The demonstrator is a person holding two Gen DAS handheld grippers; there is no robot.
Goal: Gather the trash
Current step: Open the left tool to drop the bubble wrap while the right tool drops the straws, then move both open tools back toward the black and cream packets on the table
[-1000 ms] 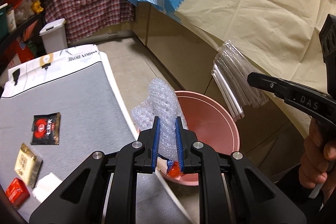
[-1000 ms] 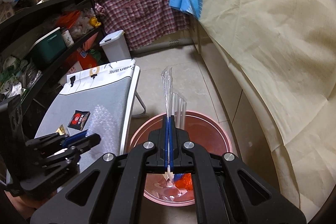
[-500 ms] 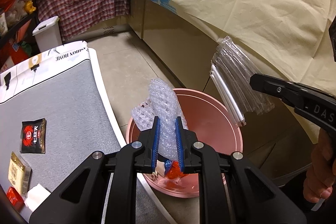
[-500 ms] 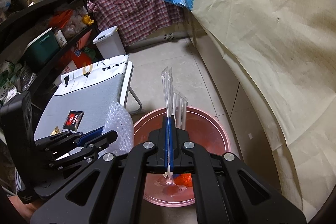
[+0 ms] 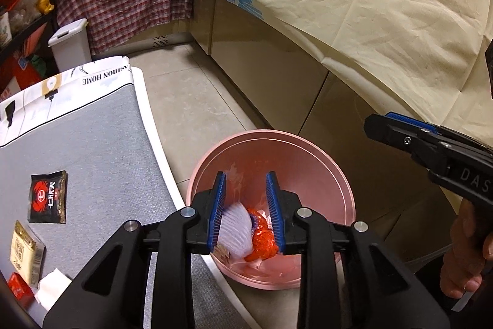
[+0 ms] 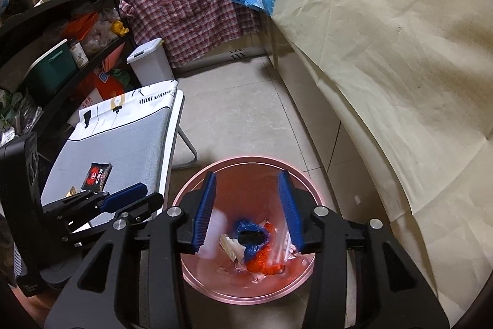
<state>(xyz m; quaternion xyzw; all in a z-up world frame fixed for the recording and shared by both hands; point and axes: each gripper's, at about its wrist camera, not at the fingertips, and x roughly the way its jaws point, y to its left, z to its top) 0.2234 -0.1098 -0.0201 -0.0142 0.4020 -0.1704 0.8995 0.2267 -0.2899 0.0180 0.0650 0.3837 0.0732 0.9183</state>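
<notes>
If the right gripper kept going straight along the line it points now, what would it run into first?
Most likely the trash in the pink bucket. The right gripper, jaws just opened and empty, points down into it, at the blue wrapper and orange bag. Depth is unclear, but nothing else lies between.

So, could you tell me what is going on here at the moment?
A person is clearing trash from a low grey table into a pink bucket on the floor, with a gripper in each hand. Both the left gripper and the right gripper hang over the bucket with jaws that have just been opening; the bubble wrap shows between the left jaws, blurred as if dropping. A black packet, a gold packet and a red packet remain on the table.
</notes>
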